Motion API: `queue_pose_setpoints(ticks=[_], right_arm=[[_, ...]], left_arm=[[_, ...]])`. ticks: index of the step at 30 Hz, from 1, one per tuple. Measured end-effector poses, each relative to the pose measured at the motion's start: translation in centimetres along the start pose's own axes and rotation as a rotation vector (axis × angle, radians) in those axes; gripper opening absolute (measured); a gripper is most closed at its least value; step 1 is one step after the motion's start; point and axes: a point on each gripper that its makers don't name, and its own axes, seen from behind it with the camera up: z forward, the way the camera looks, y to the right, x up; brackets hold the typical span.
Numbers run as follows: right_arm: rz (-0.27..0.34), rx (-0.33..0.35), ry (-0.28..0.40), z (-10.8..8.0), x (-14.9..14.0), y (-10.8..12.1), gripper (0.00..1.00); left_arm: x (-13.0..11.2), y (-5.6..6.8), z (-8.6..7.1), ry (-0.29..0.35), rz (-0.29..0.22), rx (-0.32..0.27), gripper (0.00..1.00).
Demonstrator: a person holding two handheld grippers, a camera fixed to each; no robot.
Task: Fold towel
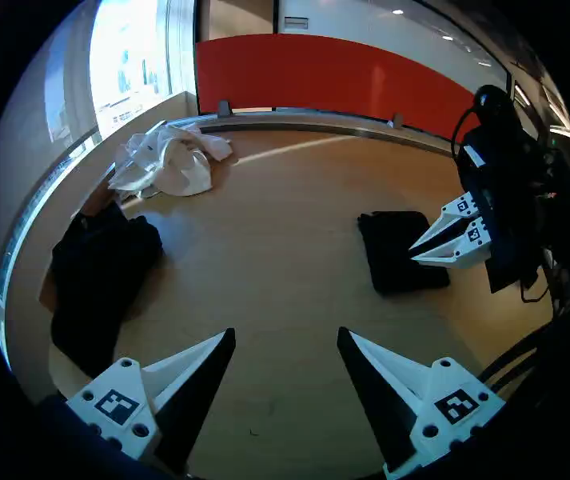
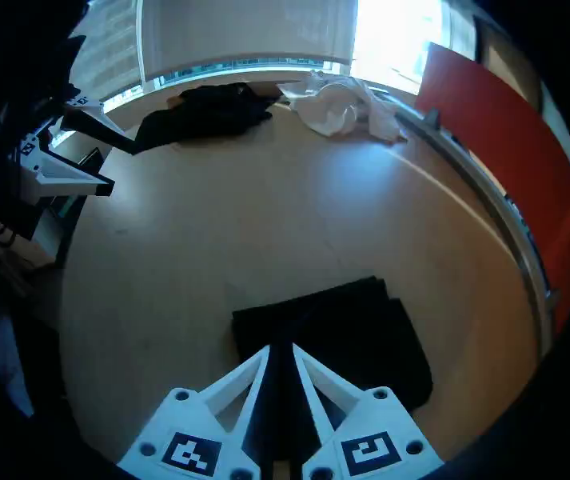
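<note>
The left gripper [image 1: 285,336], white plastic fingers with black inner faces, is spread wide and empty above the pale, smooth wood-grain tabletop [image 1: 285,224]. In the left gripper view a crumpled black cloth heap [image 1: 97,264] lies at nine o'clock, a rumpled white cloth pile [image 1: 169,160] at eleven, and a matte red panel [image 1: 332,76] stands at twelve beyond the table's edge. The flat, rectangular black folded towel [image 1: 392,248] lies at three o'clock. The right gripper [image 1: 414,249] has its tips at the towel's edge, fingers pressed together; whether cloth is pinched between them cannot be told. The towel looks soft, light and limp, likely to sag, so a corner or the layered edge offers the best hold.
</note>
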Motion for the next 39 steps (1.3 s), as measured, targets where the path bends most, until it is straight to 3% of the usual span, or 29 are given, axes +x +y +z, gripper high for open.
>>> queue_pose_setpoints(ticks=[3, 7, 11, 24, 39], right_arm=[[0.001, 0.002, 0.002, -0.1, 0.0, 0.0, 0.16], [0.006, 0.007, 0.006, -0.4, 0.1, 0.0, 0.43], [0.010, 0.011, 0.006, -0.6, -0.1, 0.0, 0.49], [0.062, -0.019, -0.003, -2.3, -2.6, 0.1, 0.51], [0.149, -0.075, -0.048, -4.5, -8.0, 0.0, 0.55]], left_arm=[[0.0, 0.0, 0.1, -0.001, 0.000, -0.002, 0.95], [0.1, 0.1, 0.2, -0.002, -0.003, -0.003, 0.95], [0.2, 0.1, 0.3, -0.003, -0.003, -0.003, 0.95], [0.5, 0.4, 0.5, 0.000, -0.004, 0.001, 0.95], [0.5, 0.5, 0.6, -0.003, 0.010, 0.000, 0.95]])
